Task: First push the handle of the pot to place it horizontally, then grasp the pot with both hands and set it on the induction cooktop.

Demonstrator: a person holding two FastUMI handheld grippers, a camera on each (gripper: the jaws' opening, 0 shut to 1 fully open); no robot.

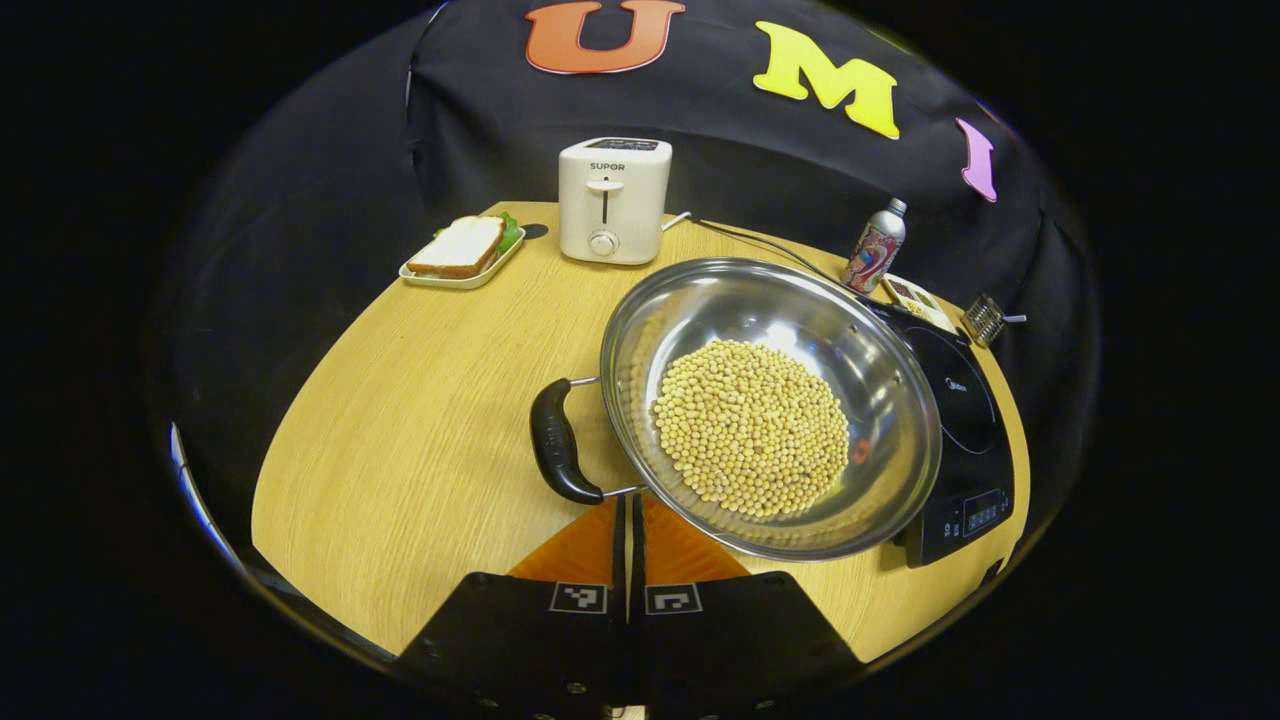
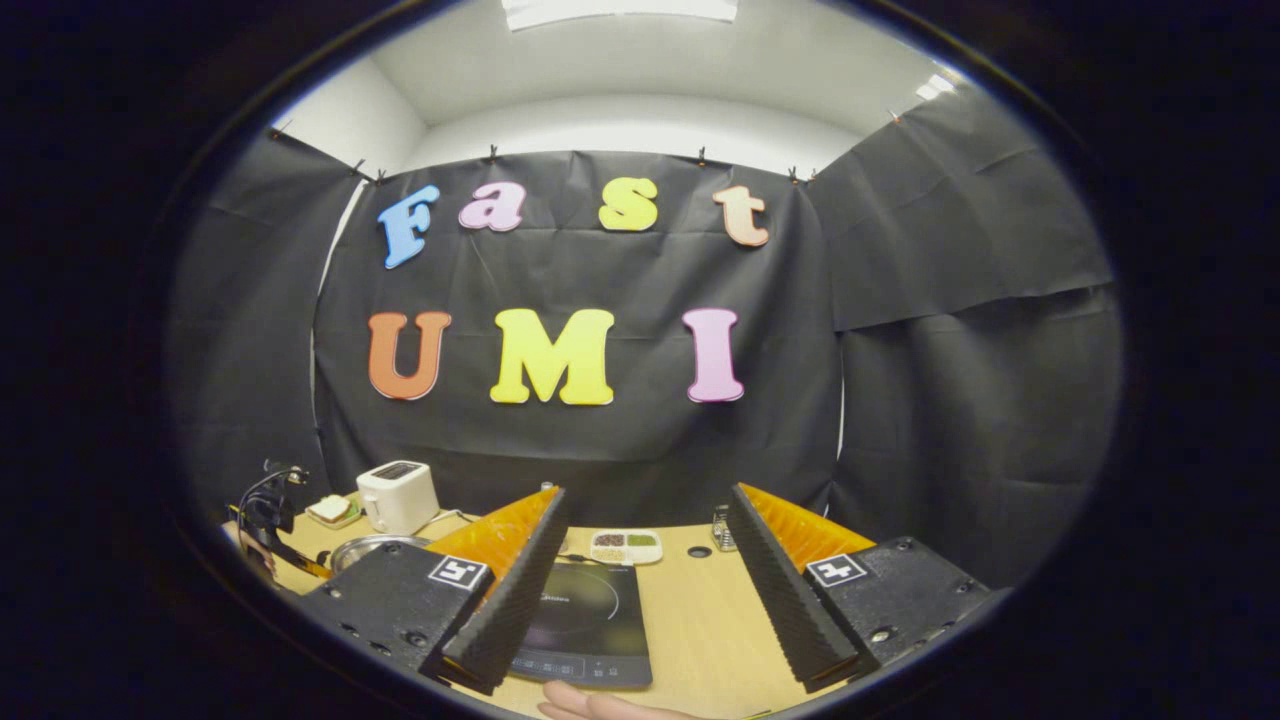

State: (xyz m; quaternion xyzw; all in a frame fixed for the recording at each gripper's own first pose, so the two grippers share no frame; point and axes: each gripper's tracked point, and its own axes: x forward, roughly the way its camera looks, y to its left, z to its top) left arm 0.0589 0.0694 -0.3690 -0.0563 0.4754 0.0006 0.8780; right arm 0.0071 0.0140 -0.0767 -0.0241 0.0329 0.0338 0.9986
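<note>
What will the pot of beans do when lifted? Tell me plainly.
The pot, part-filled with loose beans, probably feels heavy. The beans would likely slide if it tilts. Its smooth steel looks slippery, so the black handle seems the safer hold.

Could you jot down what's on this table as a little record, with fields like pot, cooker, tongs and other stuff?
pot: steel pot full of beans, partly over the cooker's edge
pot handle: black, pointing toward the left tongs
cooker: black induction cooktop, nothing on its middle
left tongs: shut, tips by the handle
right tongs: open, above the cooktop
other stuff: toaster, sandwich, bottle
surface: wooden table
</note>
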